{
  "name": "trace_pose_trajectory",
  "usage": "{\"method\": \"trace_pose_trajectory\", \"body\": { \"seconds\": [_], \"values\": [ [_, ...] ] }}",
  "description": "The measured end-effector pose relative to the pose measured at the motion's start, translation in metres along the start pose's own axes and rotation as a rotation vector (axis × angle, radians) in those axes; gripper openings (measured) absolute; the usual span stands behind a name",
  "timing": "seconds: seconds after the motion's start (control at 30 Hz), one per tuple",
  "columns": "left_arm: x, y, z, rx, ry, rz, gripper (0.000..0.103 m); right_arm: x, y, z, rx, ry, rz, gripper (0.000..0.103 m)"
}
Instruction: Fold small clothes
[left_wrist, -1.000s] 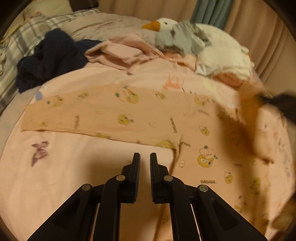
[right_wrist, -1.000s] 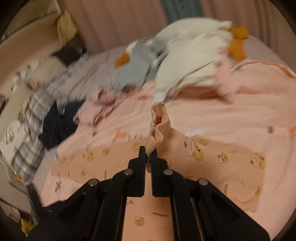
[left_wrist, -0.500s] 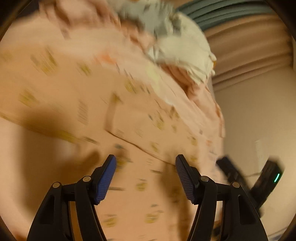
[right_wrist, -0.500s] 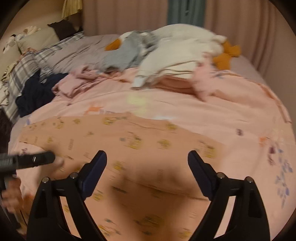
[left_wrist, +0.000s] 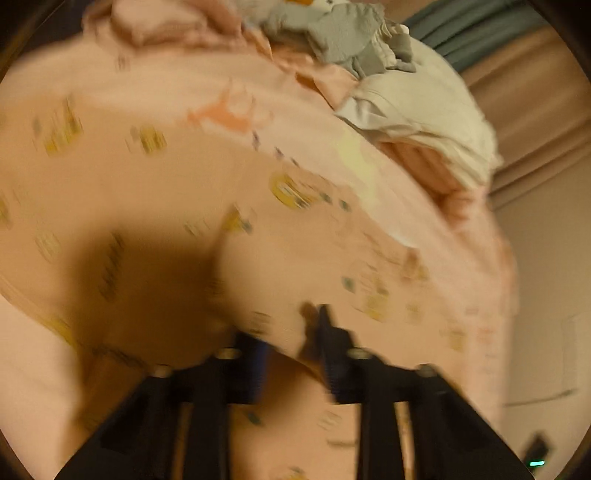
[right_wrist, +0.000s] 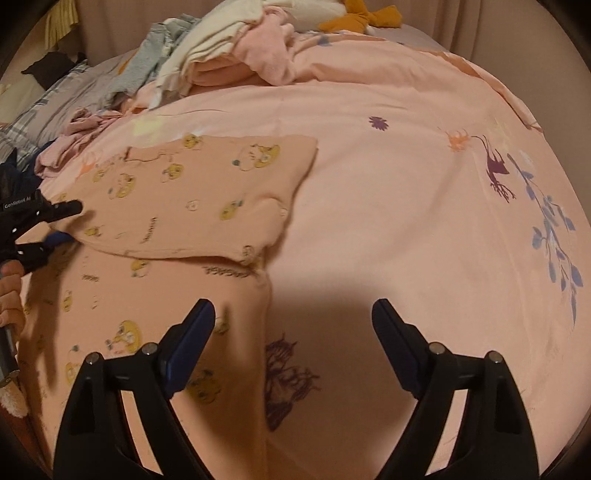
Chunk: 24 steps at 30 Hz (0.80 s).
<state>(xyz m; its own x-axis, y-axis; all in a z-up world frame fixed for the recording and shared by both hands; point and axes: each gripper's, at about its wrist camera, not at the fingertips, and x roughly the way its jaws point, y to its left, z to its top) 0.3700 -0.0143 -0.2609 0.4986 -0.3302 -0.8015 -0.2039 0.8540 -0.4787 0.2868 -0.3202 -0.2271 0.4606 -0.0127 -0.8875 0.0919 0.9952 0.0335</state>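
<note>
While the peach garment (right_wrist: 203, 195) w/ yellow cartoon prints is lying on the pink bed cover (right_wrist: 406, 184), the R gripper (right_wrist: 293, 314) is hovering over it. Its jaws have just been opening and are standing wide, w/ nothing gripped. In the R wrist view one finger is hanging above the garment's lower layer at approx 7 o'clock, and the other is hanging over bare cover at 5 o'clock.

The garment is sitting doubled over. Its top layer is spreading from 9 to 11 o'clock of that view, and the layer under it is running down toward 7 o'clock.

At 9 o'clock the L gripper (right_wrist: 64, 221) is reaching in from the frame edge, w/ a person's hand (right_wrist: 9, 291) gripping its handle just below. Its jaws have just been closing. One finger is lying on top of the folded layer's edge and the blue pad is sitting under it.

The L wrist view is coming through badly blurred. There the L gripper (left_wrist: 291, 332) is showing narrow jaws at 6 o'clock w/ the garment (left_wrist: 295, 258) edge btwn them, so it seems to be pinching the fabric.

A clothes pile (right_wrist: 229, 48) is sitting at 11 to 12 o'clock on the cover, well apart from both tools.
</note>
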Motion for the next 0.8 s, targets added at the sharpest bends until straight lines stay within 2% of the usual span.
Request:
{"method": "trace_pose_trajectory", "body": {
  "seconds": [0.03, 0.1, 0.13, 0.2, 0.23, 0.27, 0.3, 0.37, 0.43, 0.5, 0.63, 0.73, 0.8],
  "values": [
    [-0.001, -0.003, 0.0, 0.028, -0.046, 0.048, 0.013, 0.005, 0.0, 0.002, 0.003, 0.0, 0.001, 0.086],
    [-0.008, -0.005, -0.001, 0.065, -0.109, 0.092, 0.013, 0.013, 0.002, 0.008, 0.011, -0.014, 0.004, 0.08],
    [-0.012, -0.005, 0.0, 0.073, -0.14, 0.106, 0.012, 0.015, 0.004, 0.011, 0.015, -0.026, 0.006, 0.073],
    [-0.019, -0.003, 0.004, 0.088, -0.193, 0.16, 0.011, 0.021, 0.009, 0.016, 0.006, -0.035, 0.007, 0.048],
    [-0.019, -0.003, 0.007, 0.099, -0.211, 0.18, 0.011, 0.027, 0.011, 0.018, 0.005, -0.015, 0.006, 0.025],
    [-0.021, -0.001, 0.009, 0.108, -0.224, 0.192, 0.011, 0.03, 0.012, 0.019, 0.019, 0.001, 0.015, 0.017],
    [-0.021, 0.003, 0.01, 0.116, -0.219, 0.198, 0.011, 0.029, 0.01, 0.017, 0.052, -0.003, 0.06, 0.017],
    [-0.008, 0.01, 0.013, 0.128, -0.132, 0.208, 0.011, 0.028, 0.006, 0.014, 0.099, -0.021, 0.088, 0.014],
    [-0.005, 0.025, 0.012, 0.081, -0.109, 0.196, 0.011, 0.036, 0.005, 0.012, 0.121, -0.002, 0.072, 0.013],
    [-0.01, 0.041, 0.011, 0.036, -0.108, 0.142, 0.013, 0.036, 0.005, 0.01, 0.134, -0.005, 0.065, 0.012],
    [-0.025, 0.048, 0.012, 0.021, -0.053, 0.132, 0.013, 0.029, 0.01, 0.003, 0.069, 0.013, 0.015, 0.012],
    [-0.055, 0.049, 0.014, 0.045, -0.101, 0.199, 0.013, 0.023, 0.004, -0.001, 0.073, 0.039, 0.009, 0.013],
    [-0.082, 0.046, 0.015, 0.068, -0.155, 0.181, 0.013, 0.014, 0.0, -0.001, 0.094, 0.059, 0.035, 0.016]
  ]
}}
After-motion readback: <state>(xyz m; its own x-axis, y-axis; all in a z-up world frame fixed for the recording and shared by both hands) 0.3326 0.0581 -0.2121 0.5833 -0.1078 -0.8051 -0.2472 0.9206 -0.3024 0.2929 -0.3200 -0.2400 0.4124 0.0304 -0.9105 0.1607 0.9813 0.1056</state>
